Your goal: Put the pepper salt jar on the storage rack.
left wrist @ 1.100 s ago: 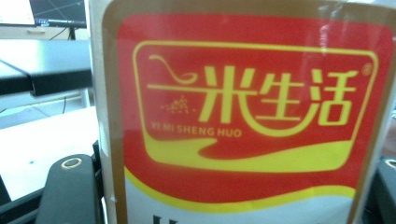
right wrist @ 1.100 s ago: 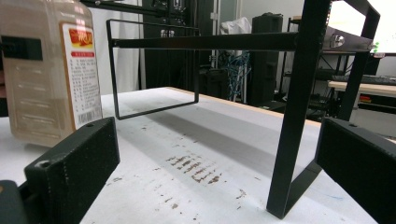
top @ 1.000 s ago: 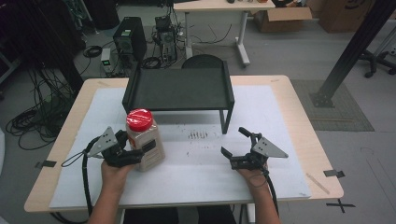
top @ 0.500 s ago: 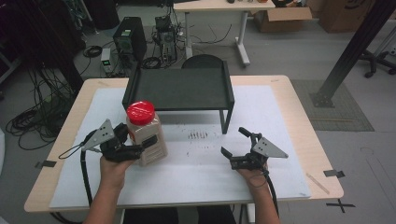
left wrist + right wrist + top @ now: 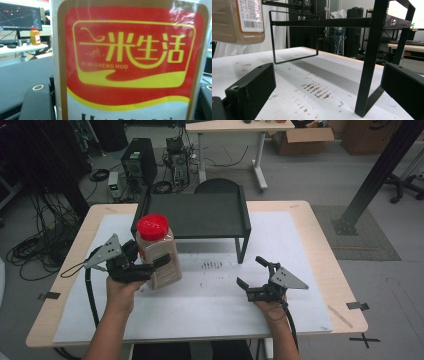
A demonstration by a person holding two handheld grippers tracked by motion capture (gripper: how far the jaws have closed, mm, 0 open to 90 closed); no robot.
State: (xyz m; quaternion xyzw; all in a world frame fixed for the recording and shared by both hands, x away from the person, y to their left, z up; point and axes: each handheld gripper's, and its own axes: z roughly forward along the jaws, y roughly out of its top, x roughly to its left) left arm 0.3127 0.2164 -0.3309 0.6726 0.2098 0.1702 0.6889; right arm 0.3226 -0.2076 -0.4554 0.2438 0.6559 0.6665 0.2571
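Red-and-yellow jar label [image 5: 130, 62] looms between the jaws (monitor [image 5: 20, 16] behind).

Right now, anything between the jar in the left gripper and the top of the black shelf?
Nothing visible. The jar, shut in the left gripper, hangs clear of the table beside the black shelf, whose top is bare.

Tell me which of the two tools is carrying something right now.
The left tool: it is shut on the red-lidded jar, held clear of the table. The right tool is open with nothing between its jaws.

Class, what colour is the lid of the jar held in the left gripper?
Red: the lid of the jar, clearest in the high view.
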